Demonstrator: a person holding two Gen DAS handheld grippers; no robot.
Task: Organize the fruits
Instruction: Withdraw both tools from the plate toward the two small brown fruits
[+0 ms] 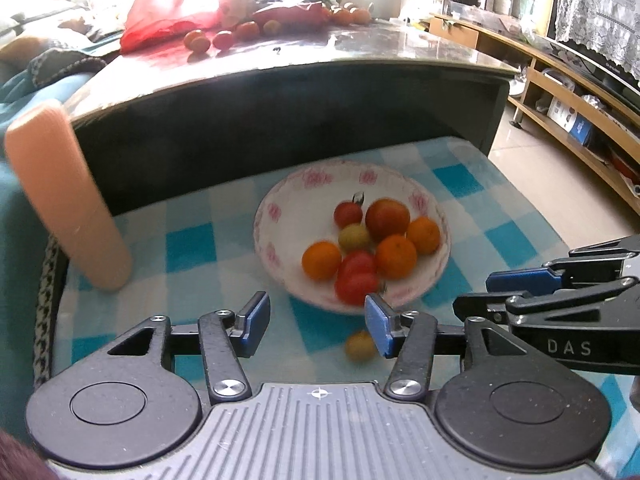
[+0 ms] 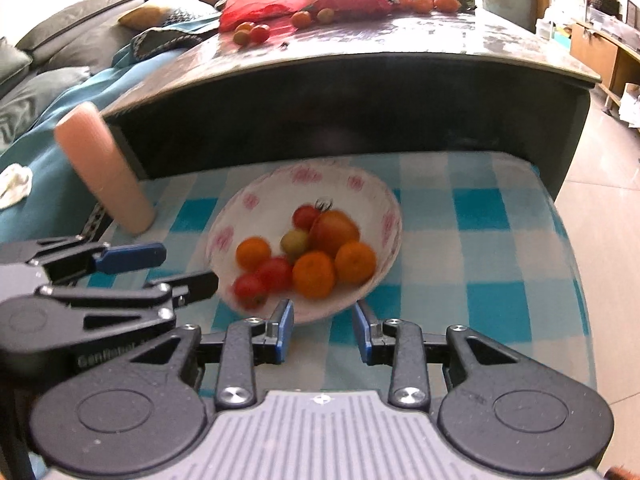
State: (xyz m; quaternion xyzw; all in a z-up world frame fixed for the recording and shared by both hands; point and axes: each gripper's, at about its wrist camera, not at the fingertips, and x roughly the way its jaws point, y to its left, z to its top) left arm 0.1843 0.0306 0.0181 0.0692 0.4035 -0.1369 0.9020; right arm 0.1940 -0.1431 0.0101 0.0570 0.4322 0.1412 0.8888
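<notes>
The bowl (image 1: 352, 236) of small, round, soft, roll-away fruit sits mid-cloth near the counter (image 1: 280, 80) edge, so pinch each fruit gently at its sides, and both the left hand-held gripper (image 1: 316, 326) and right hand-held gripper (image 2: 322, 332) are apart and empty.

A home living room: sofa (image 2: 60, 52), TV cabinet (image 1: 580, 92), coffee table (image 1: 360, 56).

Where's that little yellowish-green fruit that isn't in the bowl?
In the left wrist view, the small yellowish-green fruit lies on the blue-and-white checked cloth, just outside the pink-flowered white bowl's near rim.
</notes>
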